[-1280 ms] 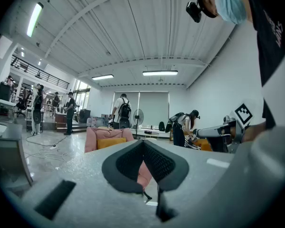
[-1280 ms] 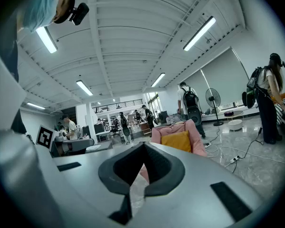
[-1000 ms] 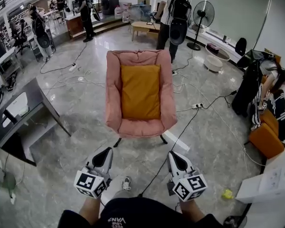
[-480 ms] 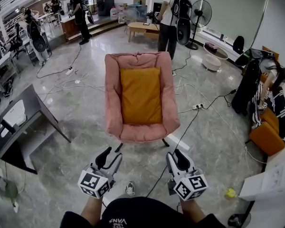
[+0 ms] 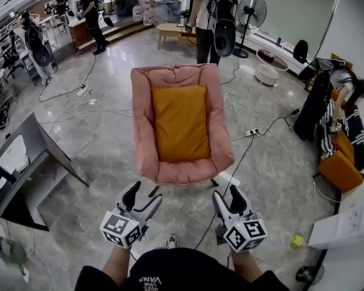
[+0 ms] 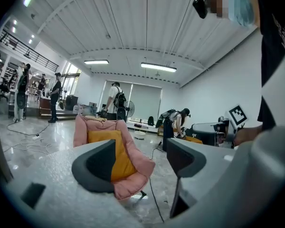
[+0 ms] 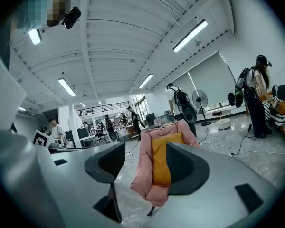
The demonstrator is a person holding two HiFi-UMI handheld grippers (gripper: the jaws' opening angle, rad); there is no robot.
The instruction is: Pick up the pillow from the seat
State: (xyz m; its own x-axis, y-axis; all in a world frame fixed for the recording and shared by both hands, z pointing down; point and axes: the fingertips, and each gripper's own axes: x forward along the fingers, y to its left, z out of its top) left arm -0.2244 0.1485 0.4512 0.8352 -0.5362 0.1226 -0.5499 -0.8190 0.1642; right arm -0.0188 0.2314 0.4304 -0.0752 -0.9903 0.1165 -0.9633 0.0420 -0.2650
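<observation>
An orange pillow lies flat in a pink padded chair in the middle of the floor, also visible as the pillow in the left gripper view and the pillow in the right gripper view. My left gripper hangs short of the chair's front edge, jaws opening, nothing between them. My right gripper is level with it to the right, jaws also opening and empty. Both point toward the chair and touch nothing.
Cables trail over the grey stone floor around the chair. A dark table stands at the left. Several people stand at the back, one bends at the right. A fan and a low table stand beyond.
Both grippers went from shut to wide apart. I have stepped closer, so the chair sits lower and larger in the head view.
</observation>
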